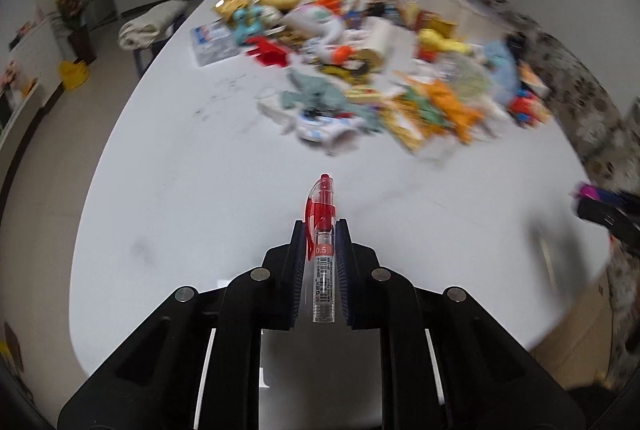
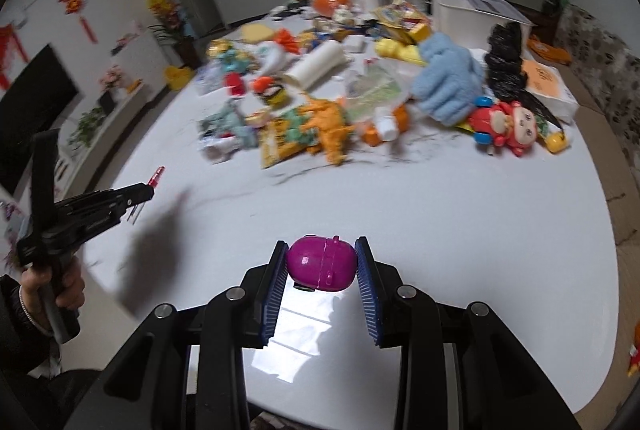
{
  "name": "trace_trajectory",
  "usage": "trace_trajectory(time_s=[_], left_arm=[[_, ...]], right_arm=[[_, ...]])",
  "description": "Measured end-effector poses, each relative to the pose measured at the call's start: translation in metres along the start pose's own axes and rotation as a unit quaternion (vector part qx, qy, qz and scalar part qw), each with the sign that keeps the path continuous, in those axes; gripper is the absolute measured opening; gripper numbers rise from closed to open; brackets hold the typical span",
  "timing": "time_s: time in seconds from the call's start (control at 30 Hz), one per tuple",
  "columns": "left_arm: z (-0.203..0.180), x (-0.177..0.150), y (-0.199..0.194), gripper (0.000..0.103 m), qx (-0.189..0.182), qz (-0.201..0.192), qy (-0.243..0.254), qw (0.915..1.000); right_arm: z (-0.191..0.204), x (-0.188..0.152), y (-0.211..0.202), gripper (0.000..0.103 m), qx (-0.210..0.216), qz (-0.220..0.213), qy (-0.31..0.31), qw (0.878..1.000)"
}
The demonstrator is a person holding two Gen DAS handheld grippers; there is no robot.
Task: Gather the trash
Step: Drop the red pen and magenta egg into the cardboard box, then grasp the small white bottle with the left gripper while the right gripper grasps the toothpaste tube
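My left gripper (image 1: pixel 320 226) is shut on a red and clear pen (image 1: pixel 322 230) that points forward above the white table (image 1: pixel 180 170). It also shows at the left of the right wrist view (image 2: pixel 140 196), the pen's red tip (image 2: pixel 156 176) sticking out. My right gripper (image 2: pixel 322 250) is shut on a purple plastic egg (image 2: pixel 322 263) above the table's near part; it shows at the right edge of the left wrist view (image 1: pixel 600 206). A heap of wrappers, toys and packets (image 1: pixel 360 70) lies across the far half of the table (image 2: pixel 440 210).
In the heap are a light blue glove (image 2: pixel 446 82), a red doll (image 2: pixel 504 128), an orange toy dinosaur (image 2: pixel 332 126), a white roll (image 2: pixel 316 64), a white bin (image 2: pixel 468 18) and a black bag (image 2: pixel 506 66). A patterned sofa (image 1: pixel 580 98) runs along the right.
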State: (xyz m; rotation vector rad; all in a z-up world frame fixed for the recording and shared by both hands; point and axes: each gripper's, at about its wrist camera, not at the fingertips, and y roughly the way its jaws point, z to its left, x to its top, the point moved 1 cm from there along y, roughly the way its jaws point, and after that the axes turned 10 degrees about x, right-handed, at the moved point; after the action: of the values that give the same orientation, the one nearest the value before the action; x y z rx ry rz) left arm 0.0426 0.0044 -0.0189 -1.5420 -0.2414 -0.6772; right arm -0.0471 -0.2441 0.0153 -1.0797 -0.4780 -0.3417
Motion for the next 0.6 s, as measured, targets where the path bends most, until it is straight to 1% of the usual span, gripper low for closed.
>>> trace_trajectory(time_s=[0.07, 0.13, 0.17, 0.23, 0.33, 0.37, 0.4, 0.43, 0.47, 0.5, 0.57, 0.6], left_arm=[[-0.018, -0.018, -0.035, 0.015, -0.023, 0.0, 0.028, 0.9993], [-0.037, -0.04, -0.064, 0.015, -0.046, 0.007, 0.053, 0.9975], [-0.045, -0.048, -0.072, 0.015, -0.052, 0.012, 0.06, 0.9968], [-0.068, -0.075, -0.087, 0.015, -0.069, 0.032, 0.087, 0.9933], [-0.092, -0.105, -0.086, 0.015, -0.077, 0.06, 0.119, 0.988], [-0.101, -0.116, -0.078, 0.015, -0.085, 0.081, 0.128, 0.9847], [-0.104, -0.123, -0.072, 0.017, -0.096, 0.095, 0.131, 0.9821], [-0.109, -0.13, -0.063, 0.031, -0.106, 0.113, 0.134, 0.9787], [-0.111, -0.135, -0.055, 0.044, -0.105, 0.128, 0.137, 0.9767], [-0.114, -0.141, -0.046, 0.066, -0.1, 0.139, 0.142, 0.9749], [-0.116, -0.147, -0.038, 0.068, -0.091, 0.139, 0.148, 0.9749], [-0.115, -0.147, -0.034, 0.068, -0.088, 0.144, 0.147, 0.9746]], right_arm=[[0.009, -0.011, -0.012, 0.034, 0.032, 0.012, -0.01, 0.999], [0.021, -0.029, -0.027, 0.034, 0.069, 0.037, -0.031, 0.996], [0.027, -0.04, -0.033, 0.034, 0.088, 0.053, -0.042, 0.994], [0.034, -0.063, -0.037, 0.034, 0.116, 0.086, -0.057, 0.988], [0.04, -0.096, -0.027, 0.034, 0.141, 0.135, -0.078, 0.978], [0.04, -0.11, -0.017, 0.034, 0.147, 0.162, -0.079, 0.973], [0.039, -0.121, -0.008, 0.035, 0.149, 0.18, -0.078, 0.969], [0.038, -0.129, -0.001, 0.037, 0.149, 0.189, -0.078, 0.967], [0.037, -0.137, 0.006, 0.048, 0.147, 0.2, -0.08, 0.965], [0.035, -0.146, 0.014, 0.05, 0.14, 0.21, -0.085, 0.964], [0.033, -0.155, 0.02, 0.05, 0.127, 0.22, -0.091, 0.963], [0.032, -0.155, 0.018, 0.05, 0.124, 0.217, -0.089, 0.964]])
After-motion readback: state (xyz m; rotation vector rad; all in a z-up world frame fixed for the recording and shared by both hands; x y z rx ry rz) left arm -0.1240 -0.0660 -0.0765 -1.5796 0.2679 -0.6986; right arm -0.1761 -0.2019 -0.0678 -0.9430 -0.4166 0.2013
